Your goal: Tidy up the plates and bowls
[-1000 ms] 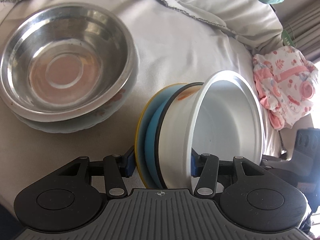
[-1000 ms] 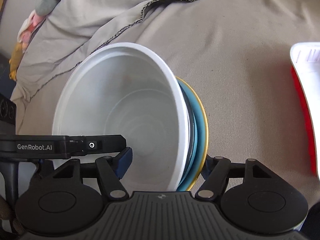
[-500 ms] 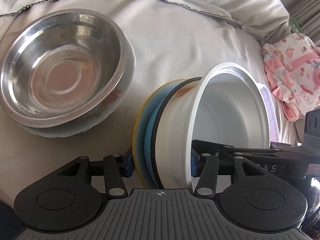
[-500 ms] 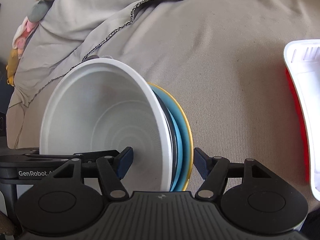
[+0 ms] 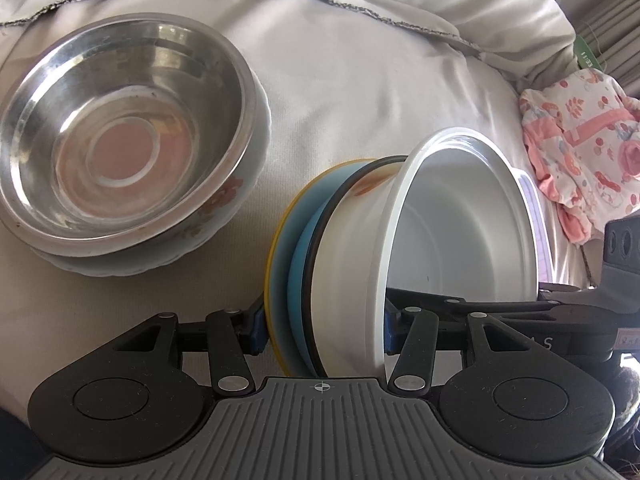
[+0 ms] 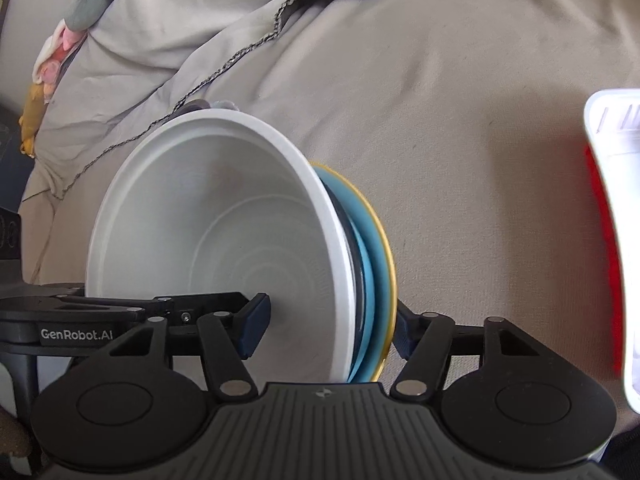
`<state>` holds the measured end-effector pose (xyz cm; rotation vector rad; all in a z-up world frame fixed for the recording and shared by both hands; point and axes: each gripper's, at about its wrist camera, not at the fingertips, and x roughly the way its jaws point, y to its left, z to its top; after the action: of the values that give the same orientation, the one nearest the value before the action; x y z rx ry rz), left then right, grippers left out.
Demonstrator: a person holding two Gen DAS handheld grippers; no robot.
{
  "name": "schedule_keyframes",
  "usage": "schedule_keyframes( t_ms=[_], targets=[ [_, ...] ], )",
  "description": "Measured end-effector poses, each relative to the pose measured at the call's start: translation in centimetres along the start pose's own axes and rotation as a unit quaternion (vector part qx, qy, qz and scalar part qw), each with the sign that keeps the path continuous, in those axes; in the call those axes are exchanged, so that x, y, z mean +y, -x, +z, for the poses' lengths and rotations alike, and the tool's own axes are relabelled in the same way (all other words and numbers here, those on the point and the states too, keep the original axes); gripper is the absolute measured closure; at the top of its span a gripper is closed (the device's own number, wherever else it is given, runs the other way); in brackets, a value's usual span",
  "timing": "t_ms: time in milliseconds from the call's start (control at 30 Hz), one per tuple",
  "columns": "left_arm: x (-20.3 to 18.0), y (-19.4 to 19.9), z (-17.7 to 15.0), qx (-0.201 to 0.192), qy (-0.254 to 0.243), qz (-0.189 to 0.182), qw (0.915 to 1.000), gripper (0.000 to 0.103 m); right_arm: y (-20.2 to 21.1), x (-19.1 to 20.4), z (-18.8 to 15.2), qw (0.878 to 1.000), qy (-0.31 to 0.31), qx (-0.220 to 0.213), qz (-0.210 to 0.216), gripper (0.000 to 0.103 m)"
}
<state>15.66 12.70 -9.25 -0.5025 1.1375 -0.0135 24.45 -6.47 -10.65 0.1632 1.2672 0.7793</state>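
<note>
Standing on edge on the grey bedsheet (image 5: 360, 92), the dish stack (image 5: 320, 280) is the landmark: a white bowl (image 5: 452, 248) nested against a black-rimmed dish and a blue plate with a yellow rim (image 5: 280, 256).

Left of the stack, in the left wrist view, a steel bowl (image 5: 120, 140) sits inside a pale floral bowl (image 5: 224, 208), both upright on the sheet and apart from the stack.

At the stack itself, the left gripper (image 5: 322, 330) straddles all the dishes, one pad against the yellow rim and the other inside the white bowl; its jaws are clamped on the stack. In the right wrist view the right gripper (image 6: 326, 330) straddles the same stack (image 6: 360, 280) from the opposite side. Its jaws are closing, with the stack between them: one pad sits inside the white bowl (image 6: 208, 240), while contact of the other pad behind the yellow rim cannot be told.

Right of the stack lies a pink patterned cloth (image 5: 580, 140) in the left view, and a white-and-red container (image 6: 612, 240) in the right view, well apart.
</note>
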Motion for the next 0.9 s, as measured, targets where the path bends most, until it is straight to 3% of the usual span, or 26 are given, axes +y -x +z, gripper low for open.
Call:
schedule_keyframes(
  t_ms=[433, 667, 900],
  targets=[
    [1.1, -0.1, -0.3, -0.007, -0.001, -0.035, 0.9994, 0.048, 0.0, 1.3, 0.2, 1.0, -0.003, 0.009, -0.023, 0.042],
    [1.7, 0.0, -0.1, -0.003, 0.002, -0.065, 0.9979, 0.042, -0.3, 1.5, 0.7, 0.999, -0.007, 0.019, -0.029, 0.038],
    [1.4, 0.0, 0.1, 0.002, 0.001, -0.062, 0.9981, 0.042, -0.6, 1.2, 0.9, 0.999, -0.014, 0.021, -0.027, 0.038]
  ],
)
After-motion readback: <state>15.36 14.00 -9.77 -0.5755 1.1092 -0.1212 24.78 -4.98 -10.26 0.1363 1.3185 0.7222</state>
